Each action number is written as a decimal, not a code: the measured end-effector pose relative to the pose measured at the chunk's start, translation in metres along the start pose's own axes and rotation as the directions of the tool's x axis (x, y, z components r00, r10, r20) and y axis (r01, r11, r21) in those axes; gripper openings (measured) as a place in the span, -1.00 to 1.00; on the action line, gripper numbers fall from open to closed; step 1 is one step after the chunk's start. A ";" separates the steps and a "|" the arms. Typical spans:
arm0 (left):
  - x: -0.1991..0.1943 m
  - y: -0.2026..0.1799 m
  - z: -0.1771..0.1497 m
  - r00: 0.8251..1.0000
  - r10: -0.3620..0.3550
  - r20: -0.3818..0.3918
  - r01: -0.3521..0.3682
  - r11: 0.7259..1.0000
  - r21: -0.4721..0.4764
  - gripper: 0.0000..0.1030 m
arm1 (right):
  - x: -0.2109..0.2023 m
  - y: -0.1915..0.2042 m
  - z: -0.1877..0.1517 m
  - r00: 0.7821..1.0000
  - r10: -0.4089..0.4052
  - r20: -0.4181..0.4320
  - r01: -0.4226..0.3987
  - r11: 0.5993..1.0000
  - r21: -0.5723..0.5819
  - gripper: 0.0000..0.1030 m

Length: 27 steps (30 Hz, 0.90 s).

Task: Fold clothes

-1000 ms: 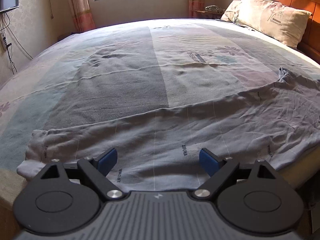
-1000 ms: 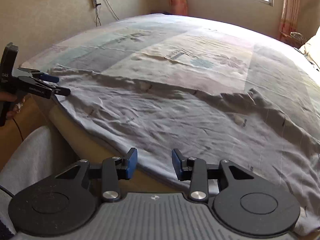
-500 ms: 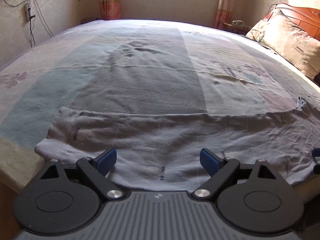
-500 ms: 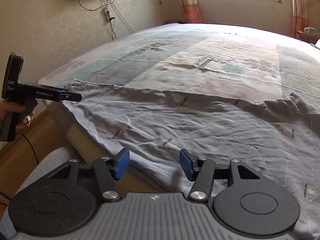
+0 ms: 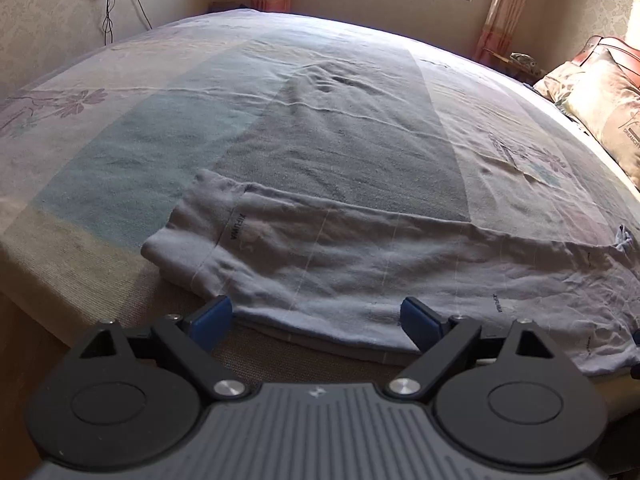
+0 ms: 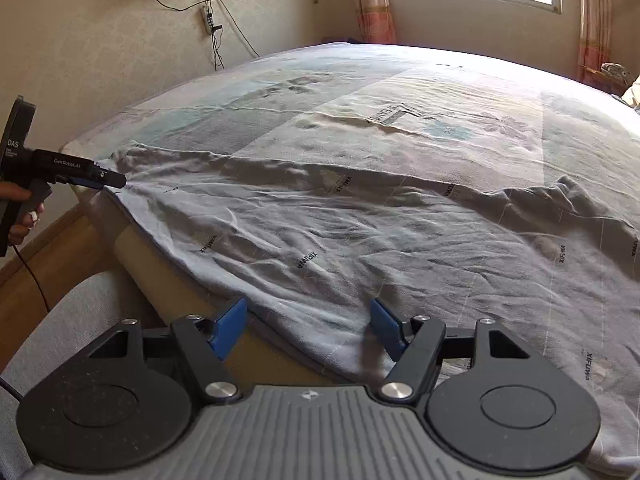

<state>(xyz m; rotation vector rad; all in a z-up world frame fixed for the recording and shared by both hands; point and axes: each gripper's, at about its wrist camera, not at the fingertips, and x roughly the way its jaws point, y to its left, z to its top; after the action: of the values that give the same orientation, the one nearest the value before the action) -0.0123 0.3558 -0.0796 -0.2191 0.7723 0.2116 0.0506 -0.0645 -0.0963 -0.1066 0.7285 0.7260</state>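
Lining up both grippers on the near hem of the garment

The grey garment (image 5: 360, 264) lies spread along the near edge of the bed (image 5: 320, 120). The left gripper (image 5: 316, 318) gapes wide, grasping nothing; the right gripper (image 6: 306, 330) is opening, cloth between its pads but unpinched. Best to pinch both layers at matching points before lifting.

garment (image 5: 360, 264): soft, matt grey cloth, creased
bedsheet (image 5: 320, 120): woven cloth, matt, faintly wrinkled
left gripper (image 5: 316, 318): matt black plastic, blue pads (image 5: 210, 316), shiny metal pins
bed frame (image 6: 60, 248): smooth wood
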 end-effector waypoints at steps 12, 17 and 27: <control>0.061 0.002 0.028 0.998 -0.049 0.037 0.049 0.999 -0.004 0.77 | 0.002 0.002 -0.001 1.000 0.005 0.003 -0.005 1.000 0.008 0.62; 0.051 -0.004 0.035 0.999 0.004 0.034 -0.004 1.000 0.001 0.74 | -0.001 0.001 -0.001 1.000 0.005 0.013 -0.005 1.000 0.024 0.62; 0.043 -0.058 0.002 0.999 -0.023 -0.028 0.028 0.980 0.198 0.83 | -0.038 -0.042 -0.005 0.975 -0.221 0.027 0.218 0.972 0.084 0.65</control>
<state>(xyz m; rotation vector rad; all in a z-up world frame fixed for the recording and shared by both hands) 0.0347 0.3058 -0.1023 -0.0429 0.8098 0.1069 0.0551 -0.1198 -0.0821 -0.0986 0.6982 0.4853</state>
